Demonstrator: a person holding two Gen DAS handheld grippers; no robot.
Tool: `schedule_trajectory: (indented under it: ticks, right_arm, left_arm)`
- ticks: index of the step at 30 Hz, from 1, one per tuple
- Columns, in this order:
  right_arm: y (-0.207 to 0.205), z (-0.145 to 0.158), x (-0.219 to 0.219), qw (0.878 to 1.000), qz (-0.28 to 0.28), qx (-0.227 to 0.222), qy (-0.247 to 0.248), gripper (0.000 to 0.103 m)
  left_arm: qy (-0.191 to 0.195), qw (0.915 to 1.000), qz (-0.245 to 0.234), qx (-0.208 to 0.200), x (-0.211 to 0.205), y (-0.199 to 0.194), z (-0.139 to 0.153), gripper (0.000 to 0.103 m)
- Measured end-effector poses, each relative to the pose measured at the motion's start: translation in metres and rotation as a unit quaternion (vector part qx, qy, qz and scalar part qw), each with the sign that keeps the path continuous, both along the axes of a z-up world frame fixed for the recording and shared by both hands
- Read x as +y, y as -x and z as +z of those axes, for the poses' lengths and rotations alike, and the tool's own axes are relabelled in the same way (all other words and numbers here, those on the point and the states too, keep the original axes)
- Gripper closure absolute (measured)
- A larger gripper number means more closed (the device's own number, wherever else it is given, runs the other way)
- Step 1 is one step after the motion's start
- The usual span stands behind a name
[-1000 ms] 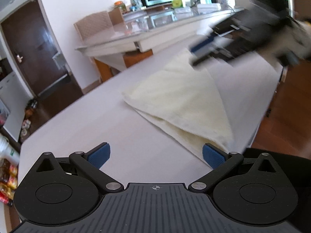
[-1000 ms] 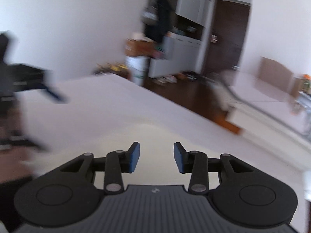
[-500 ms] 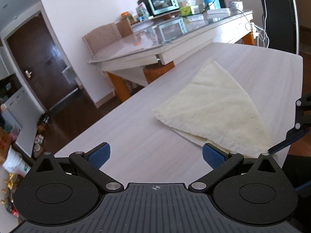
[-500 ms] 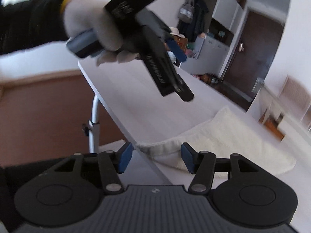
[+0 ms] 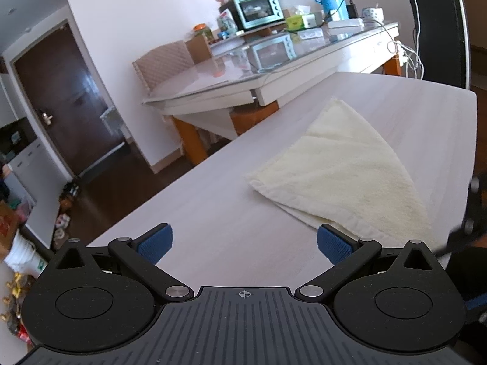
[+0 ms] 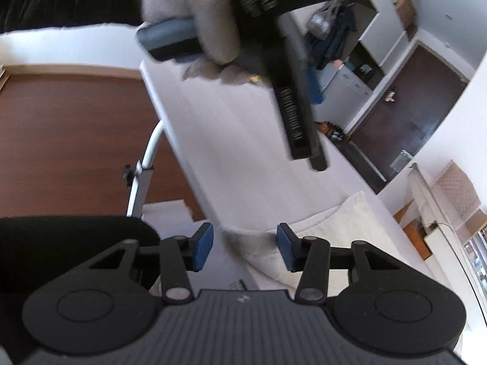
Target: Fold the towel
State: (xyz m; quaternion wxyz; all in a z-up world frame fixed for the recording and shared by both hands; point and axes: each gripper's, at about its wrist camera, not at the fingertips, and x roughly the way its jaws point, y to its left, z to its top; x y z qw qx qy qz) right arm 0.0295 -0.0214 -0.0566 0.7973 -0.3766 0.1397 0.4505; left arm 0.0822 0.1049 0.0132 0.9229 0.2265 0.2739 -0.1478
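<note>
Cream towel (image 6: pixel 334 222) corner now between closing right claw (image 6: pixel 245 245) pads, ungripped; left claw (image 5: pixel 243 243) wide, empty.

towel (image 5: pixel 341 170) on table (image 5: pixel 213 213), by its right edge | second table (image 5: pixel 243 82) behind | chair (image 5: pixel 161 67) behind that

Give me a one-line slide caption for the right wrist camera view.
Right gripper, jaws closing but apart, straddles the cream towel's near corner at the table edge; gloved hand holds the left gripper above.

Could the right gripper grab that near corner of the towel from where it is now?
Probably yes. The right gripper is open with the towel corner lying between its pads, untouched; its jaws have just been closing. Nothing blocks it.
</note>
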Motion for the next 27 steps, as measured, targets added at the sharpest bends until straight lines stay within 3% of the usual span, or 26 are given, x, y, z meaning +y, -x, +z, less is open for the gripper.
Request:
schedule_trajectory:
  ticks: [5,12,18,23,27]
  right_arm:
    - [0.007,-0.012,0.002,1.0,-0.001,-0.01,0.002,0.061]
    - [-0.006,0.006,-0.005,0.999,-0.005,0.027,-0.025,0.089]
    - [-0.013,0.041,-0.031,0.99,0.017,0.112,-0.079,0.09]
    - [-0.014,0.056,-0.05,0.982,0.046,0.152,-0.103,0.09]
    - [-0.017,0.064,-0.062,0.976,0.062,0.177,-0.114,0.09]
  left_arm:
    - [-0.003,1.0,-0.004,0.001,0.0,0.001,0.0,0.0]
    - [-0.016,0.9997,-0.02,0.003,-0.003,-0.007,0.001,0.0]
    - [-0.035,0.9988,-0.033,0.005,-0.003,-0.039,-0.002,0.0]
    - [-0.041,0.9984,-0.035,0.016,0.0,-0.066,-0.007,0.0]
    - [-0.076,0.9955,-0.045,0.034,-0.002,-0.083,-0.02,0.0]
